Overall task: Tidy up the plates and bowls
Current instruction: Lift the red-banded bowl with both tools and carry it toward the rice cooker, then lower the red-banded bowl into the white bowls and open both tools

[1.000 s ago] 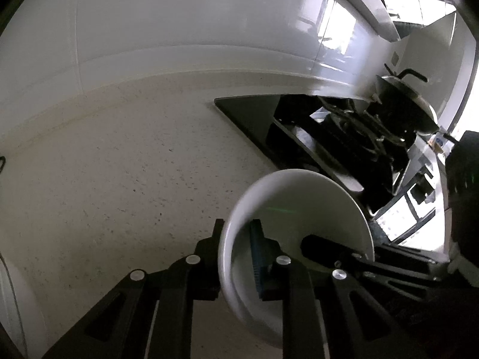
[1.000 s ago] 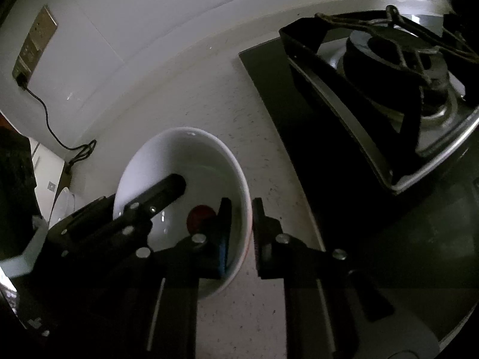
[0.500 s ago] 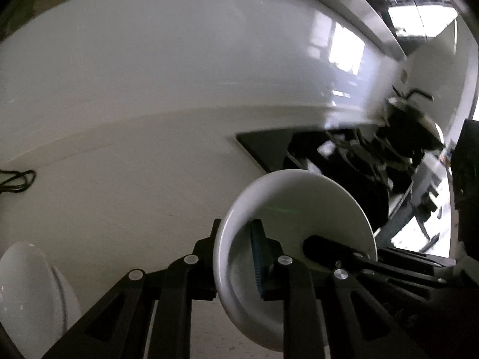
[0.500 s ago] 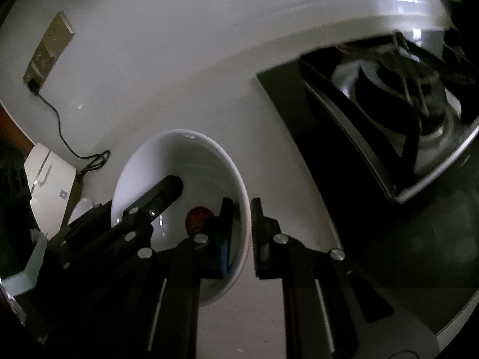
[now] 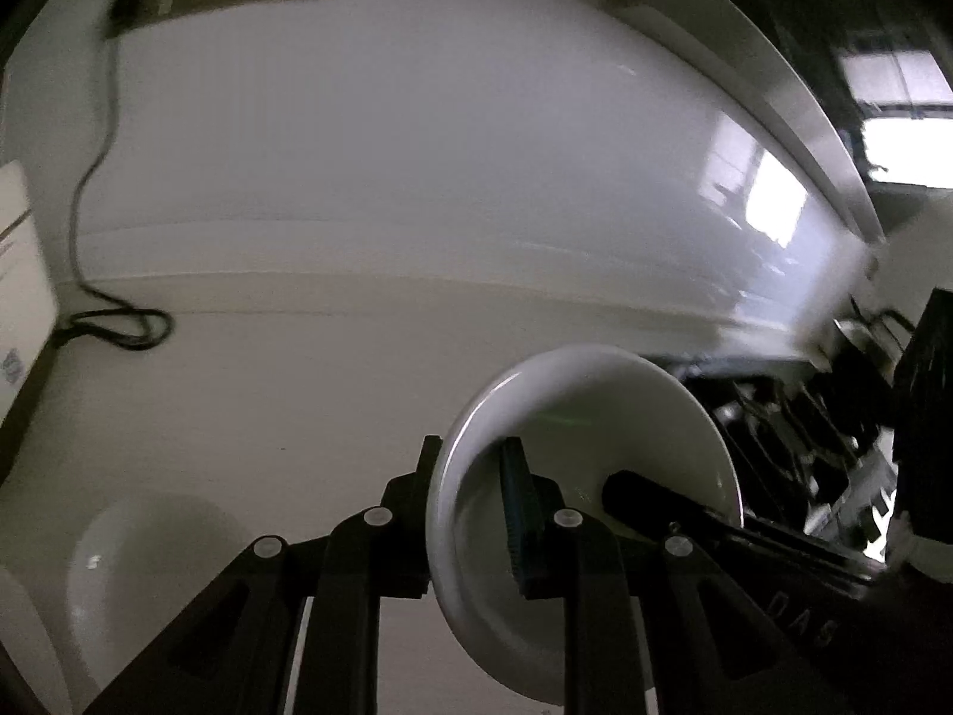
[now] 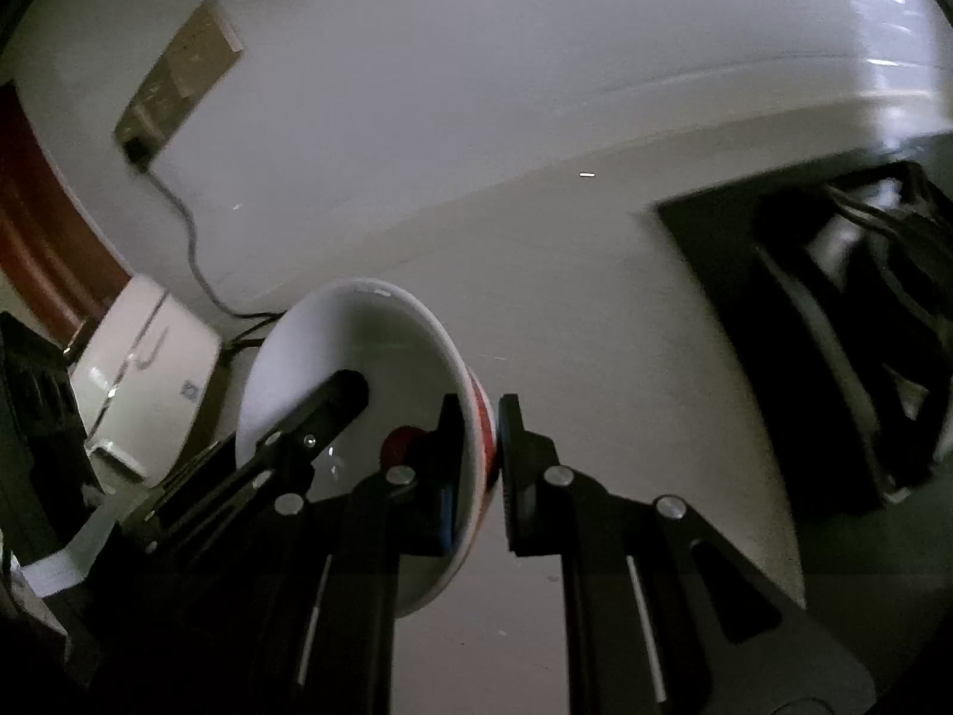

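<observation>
Bowl (image 5: 589, 417) in white, held between both grippers, sits in the lower middle of each wrist view, lifted clear of the pale table (image 5: 310, 393) and tipped so its opening faces partly sideways. Left gripper (image 5: 470, 512) reaches in from the bottom of its frame, pointing forward and downward, its fingers (image 5: 518, 512) closed on the bowl's left rim: one finger lies outside the wall, the blue-padded one inside. Right gripper (image 6: 479, 453) comes up from the bottom of its own frame at a similar downward slant, and its fingers (image 6: 518, 465) pinch the bowl's right rim, one inside and one outside, tight against the wall where a red band (image 6: 483, 417) shows. Each view also catches the other gripper's finger poking into the bowl from the far side: at lower right in the left view, at lower left in the right view. A red mark (image 6: 398, 444) sits on the inside of the bowl, next to the right gripper's inner finger.

On the table at the lower left of the left view rests a second white bowl (image 5: 155, 584), well apart from the held one. A dark cable (image 5: 113, 322) loops at the foot of the white wall, leading up to a socket plate (image 6: 178, 77). A white appliance (image 6: 143, 393) stands at the left edge of the right view, and a black hob (image 6: 846, 322) with its pan supports fills the right side.
</observation>
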Demonstrator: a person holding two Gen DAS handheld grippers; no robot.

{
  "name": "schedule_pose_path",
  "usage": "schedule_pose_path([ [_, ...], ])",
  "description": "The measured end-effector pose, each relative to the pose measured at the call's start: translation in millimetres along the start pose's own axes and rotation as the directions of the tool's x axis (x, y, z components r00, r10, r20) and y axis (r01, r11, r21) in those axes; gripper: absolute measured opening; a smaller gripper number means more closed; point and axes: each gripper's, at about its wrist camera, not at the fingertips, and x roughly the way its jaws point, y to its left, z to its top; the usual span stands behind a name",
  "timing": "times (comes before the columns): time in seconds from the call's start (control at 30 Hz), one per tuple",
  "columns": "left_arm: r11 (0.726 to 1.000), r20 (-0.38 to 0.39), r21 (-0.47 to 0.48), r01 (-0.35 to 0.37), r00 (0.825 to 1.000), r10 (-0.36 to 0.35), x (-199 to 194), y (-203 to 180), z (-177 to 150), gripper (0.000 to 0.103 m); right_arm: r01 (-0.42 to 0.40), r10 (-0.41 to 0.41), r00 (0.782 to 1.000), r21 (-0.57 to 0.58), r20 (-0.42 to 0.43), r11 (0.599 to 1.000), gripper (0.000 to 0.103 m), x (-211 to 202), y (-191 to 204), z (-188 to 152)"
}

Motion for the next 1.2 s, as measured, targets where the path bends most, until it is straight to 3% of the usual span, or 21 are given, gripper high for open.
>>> schedule_pose_path([
  [0.43, 0.987, 0.061, -0.073, -0.141, 0.987, 0.146, -19, 15, 11, 0.022, -0.15, 0.141, 0.987, -0.145, -0.074, 0.978, 0.014, 24, 34, 19],
  [0.7, 0.981, 0.01, -0.121, -0.151, 0.988, 0.153, -30, 48, 11, 0.024, -0.244, 0.229, 0.967, -0.159, -0.111, 0.956, 0.014, 45, 49, 24],
  [1.03, 0.975, -0.025, -0.121, -0.185, 0.983, 0.183, -48, 72, -1, 0.024, -0.317, 0.297, 0.942, -0.128, -0.155, 0.94, 0.016, 54, 70, 1],
  [1.2, 0.969, -0.057, -0.172, -0.18, 0.983, 0.172, -45, 99, -4, 0.032, -0.32, 0.294, 0.941, -0.152, -0.167, 0.935, 0.018, 59, 90, -9],
])
